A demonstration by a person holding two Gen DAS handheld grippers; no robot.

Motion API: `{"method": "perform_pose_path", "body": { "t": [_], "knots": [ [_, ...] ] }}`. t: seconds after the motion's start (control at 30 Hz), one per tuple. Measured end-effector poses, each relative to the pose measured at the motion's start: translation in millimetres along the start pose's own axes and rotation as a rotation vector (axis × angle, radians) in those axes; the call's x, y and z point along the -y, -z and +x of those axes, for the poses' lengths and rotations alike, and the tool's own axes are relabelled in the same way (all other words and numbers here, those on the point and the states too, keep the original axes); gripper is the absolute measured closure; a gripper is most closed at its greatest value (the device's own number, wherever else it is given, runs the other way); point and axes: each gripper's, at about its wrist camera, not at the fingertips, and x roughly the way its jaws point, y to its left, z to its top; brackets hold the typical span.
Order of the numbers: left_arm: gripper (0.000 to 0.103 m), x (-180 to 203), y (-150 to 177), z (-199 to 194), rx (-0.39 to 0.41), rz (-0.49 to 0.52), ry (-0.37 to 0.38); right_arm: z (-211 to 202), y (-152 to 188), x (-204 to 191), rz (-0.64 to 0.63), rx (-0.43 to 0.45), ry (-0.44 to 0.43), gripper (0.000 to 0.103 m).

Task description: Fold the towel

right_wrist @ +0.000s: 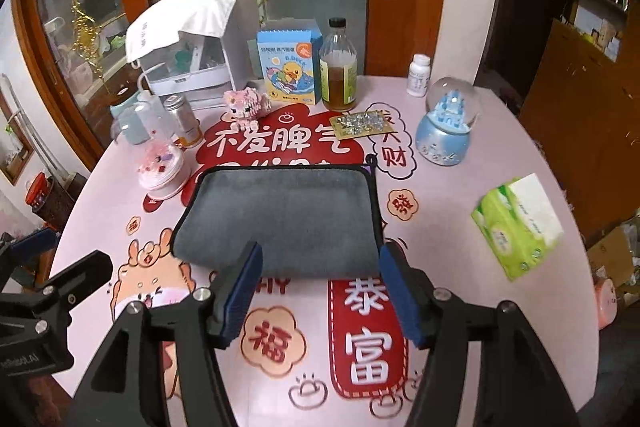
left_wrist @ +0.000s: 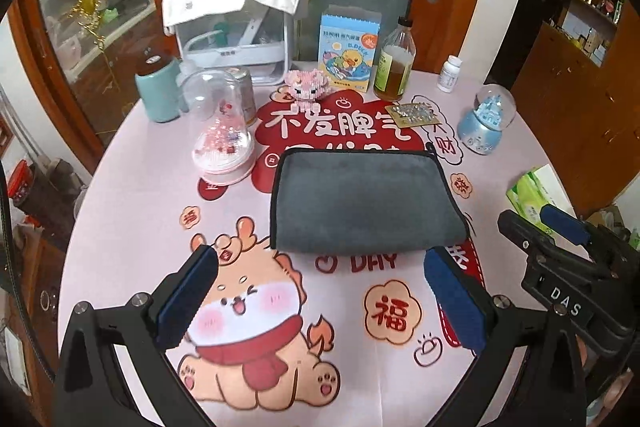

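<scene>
A grey towel [left_wrist: 360, 201] with black trim lies folded flat on the round table, its folded edge toward me; it also shows in the right wrist view [right_wrist: 286, 215]. My left gripper [left_wrist: 320, 267] is open and empty, just short of the towel's near edge. My right gripper [right_wrist: 320, 263] is open and empty, its fingertips at the towel's near edge, not touching it that I can tell. The right gripper also shows at the right of the left wrist view [left_wrist: 560, 227].
Behind the towel stand a clear dome ornament [left_wrist: 222, 131], a mint cup [left_wrist: 156, 87], a pink block pig [left_wrist: 306, 87], a duck box [left_wrist: 348, 53], a glass bottle [left_wrist: 394, 61], a pill bottle [left_wrist: 450, 73] and a snow globe [left_wrist: 486, 119]. A green tissue pack [right_wrist: 520, 227] lies right.
</scene>
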Motion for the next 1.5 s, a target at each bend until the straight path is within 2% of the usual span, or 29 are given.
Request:
{"method": "perform_pose_path", "body": {
  "t": [0.27, 0.53, 0.83, 1.5],
  "knots": [
    [0.001, 2, 21, -53, 0.042, -0.007, -0.030, -49, 23, -13, -0.021, 0.031, -0.019, 0.041],
    [0.001, 3, 41, -83, 0.078, -0.011, -0.065, -84, 42, -22, -0.033, 0.053, -0.034, 0.041],
    [0.001, 15, 61, -97, 0.113, 0.005, -0.109, -102, 58, -20, -0.019, 0.074, -0.026, 0.041],
    [0.001, 14, 80, -98, 0.072, -0.015, -0.112, -113, 76, -21, -0.005, 0.065, -0.008, 0.041]
  ]
}}
